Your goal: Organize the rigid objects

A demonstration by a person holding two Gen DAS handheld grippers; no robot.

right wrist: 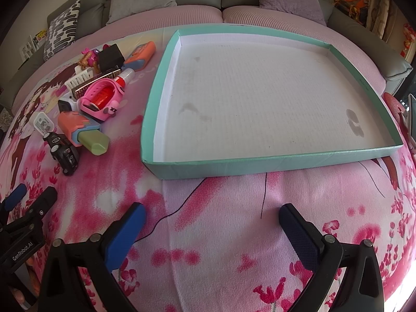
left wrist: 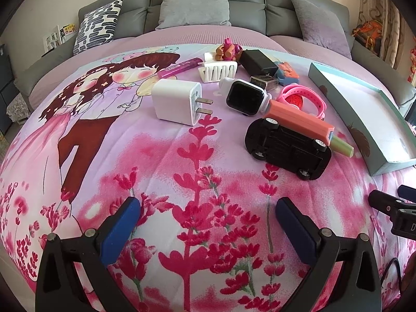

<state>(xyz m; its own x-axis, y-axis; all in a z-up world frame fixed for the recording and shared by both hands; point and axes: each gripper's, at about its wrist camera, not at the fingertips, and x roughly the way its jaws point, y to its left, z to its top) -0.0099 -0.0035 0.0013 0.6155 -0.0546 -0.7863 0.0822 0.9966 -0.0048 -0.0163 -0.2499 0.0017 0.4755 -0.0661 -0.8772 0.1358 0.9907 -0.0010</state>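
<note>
A: Left tongs [left wrist: 208, 221] spread wide, nothing between the pads, hovering over the floral bedspread [left wrist: 161, 161]. Right tongs [right wrist: 212, 227] likewise wide apart and empty, just short of the near wall of the teal tray [right wrist: 260, 165], which holds nothing.

B: Nearest object for the left?

A: Black toy car [left wrist: 288, 147], lying on its side with its underside showing, right of centre. Judged light, stiff, hard plastic, a bit slick; pinch across the body between the wheels, not on them.

B: Beyond it?

A: Coral popsicle-shaped toy [left wrist: 304, 122] touching the car; grip the flat block, not the green stick. Then the white smartwatch [left wrist: 245, 98], glass face, so clamp its edges. White charger plug [left wrist: 176, 102] to the left: boxy, rigid, easy by its flat sides. Farther back, a white hair claw [left wrist: 217, 71].
</note>
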